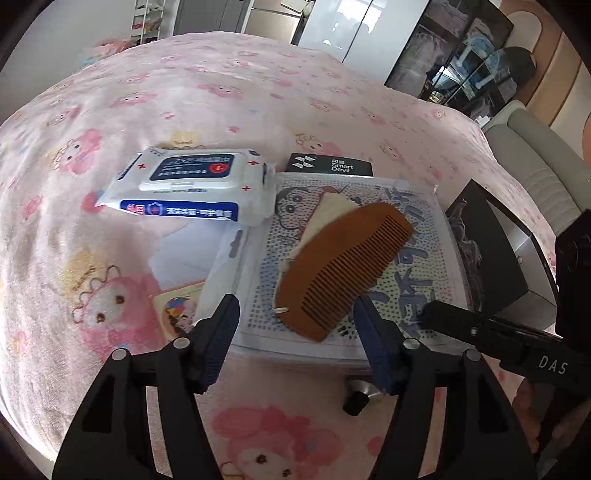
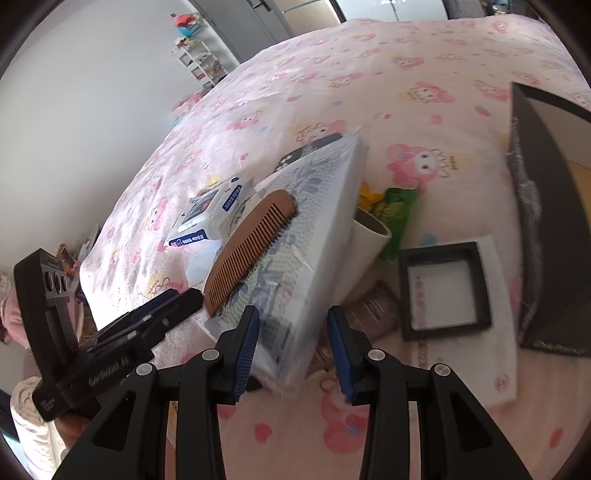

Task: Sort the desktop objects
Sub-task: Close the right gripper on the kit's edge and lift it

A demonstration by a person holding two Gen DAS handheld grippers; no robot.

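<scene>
A pink cartoon-print blanket [image 1: 221,92] is covering the surface I am working over. Beyond it, a white shelf rack [image 2: 201,61] is standing against the pale wall [image 2: 92,92], glossy cabinet doors [image 1: 332,26] are reflecting light, and a grey chair [image 1: 535,155] is sitting alongside.

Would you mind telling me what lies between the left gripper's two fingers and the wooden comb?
Nothing lies between: in the left wrist view the left gripper is open, and the comb's near end already sits between its fingertips, on the dotted board.
</scene>
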